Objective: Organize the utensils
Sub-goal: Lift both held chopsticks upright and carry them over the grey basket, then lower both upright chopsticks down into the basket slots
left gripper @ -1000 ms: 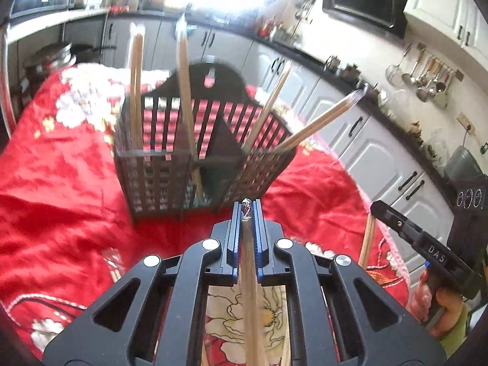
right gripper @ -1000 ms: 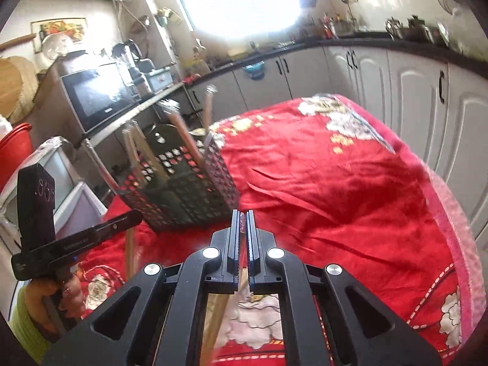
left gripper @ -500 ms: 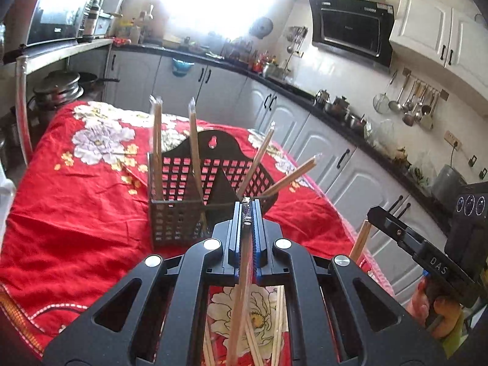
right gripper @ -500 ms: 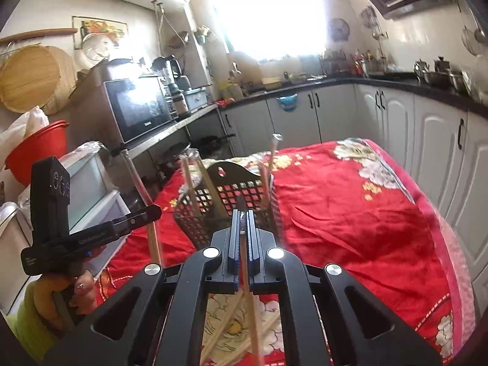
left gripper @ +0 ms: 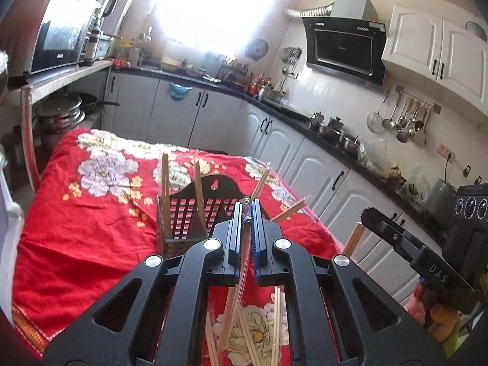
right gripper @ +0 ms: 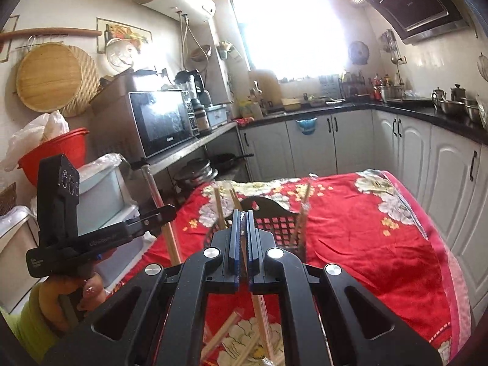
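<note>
A dark slotted utensil basket (left gripper: 183,216) stands on the red flowered cloth with several wooden chopsticks upright or leaning in it. My left gripper (left gripper: 247,205) is shut on a plastic-wrapped chopstick (left gripper: 236,299) that hangs down between its fingers, above and in front of the basket. My right gripper (right gripper: 241,214) is shut on another chopstick (right gripper: 263,314), also raised short of the basket (right gripper: 276,224). Each view shows the other gripper from the side: the right one (left gripper: 366,215) with its chopstick (left gripper: 352,239), the left one (right gripper: 170,210) with its chopstick (right gripper: 172,242).
Loose chopsticks (left gripper: 276,320) lie on the cloth (left gripper: 91,228) beneath both grippers, near the table's front edge. White kitchen cabinets (left gripper: 320,170) run close along the table's right side. A shelf with pots (left gripper: 61,113) and a microwave (right gripper: 161,122) stands to the left.
Both grippers have risen and drawn back from the basket, each carrying its chopstick up off the cloth. The basket now looks smaller and lower in both views.
</note>
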{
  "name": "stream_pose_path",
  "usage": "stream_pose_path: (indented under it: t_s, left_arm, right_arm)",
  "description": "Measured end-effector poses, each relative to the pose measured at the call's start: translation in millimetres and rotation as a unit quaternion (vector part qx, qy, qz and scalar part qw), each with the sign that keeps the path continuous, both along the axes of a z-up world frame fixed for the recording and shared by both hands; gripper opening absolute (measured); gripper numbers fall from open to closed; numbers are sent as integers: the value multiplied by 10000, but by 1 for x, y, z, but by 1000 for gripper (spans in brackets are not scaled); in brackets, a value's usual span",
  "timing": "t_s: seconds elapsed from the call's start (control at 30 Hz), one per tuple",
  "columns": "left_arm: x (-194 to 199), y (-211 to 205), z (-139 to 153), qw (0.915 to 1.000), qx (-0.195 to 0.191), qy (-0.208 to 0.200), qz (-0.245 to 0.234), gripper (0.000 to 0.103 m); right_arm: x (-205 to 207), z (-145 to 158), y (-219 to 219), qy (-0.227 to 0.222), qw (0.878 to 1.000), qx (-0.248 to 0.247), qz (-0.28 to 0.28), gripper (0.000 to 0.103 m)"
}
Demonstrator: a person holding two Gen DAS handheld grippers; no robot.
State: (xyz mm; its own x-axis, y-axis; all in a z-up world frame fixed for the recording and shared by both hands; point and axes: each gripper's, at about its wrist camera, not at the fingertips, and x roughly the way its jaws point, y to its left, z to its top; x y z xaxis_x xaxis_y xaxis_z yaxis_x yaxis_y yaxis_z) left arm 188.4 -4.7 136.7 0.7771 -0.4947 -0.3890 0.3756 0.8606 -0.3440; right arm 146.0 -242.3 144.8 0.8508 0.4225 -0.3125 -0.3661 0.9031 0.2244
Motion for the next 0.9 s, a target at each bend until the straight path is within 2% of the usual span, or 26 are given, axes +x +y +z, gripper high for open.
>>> stream_pose_path:
  t_s: [0.5, 0.9]
  left_arm:
    - [11, 2, 39, 9989, -36, -456, -33, 3]
    - [25, 3, 62, 9977, -81, -666, 66, 3]
  right_arm:
    - [13, 29, 17, -297, 9994, 26, 197, 3]
    - [30, 54, 23, -530, 9981, 23, 305, 3]
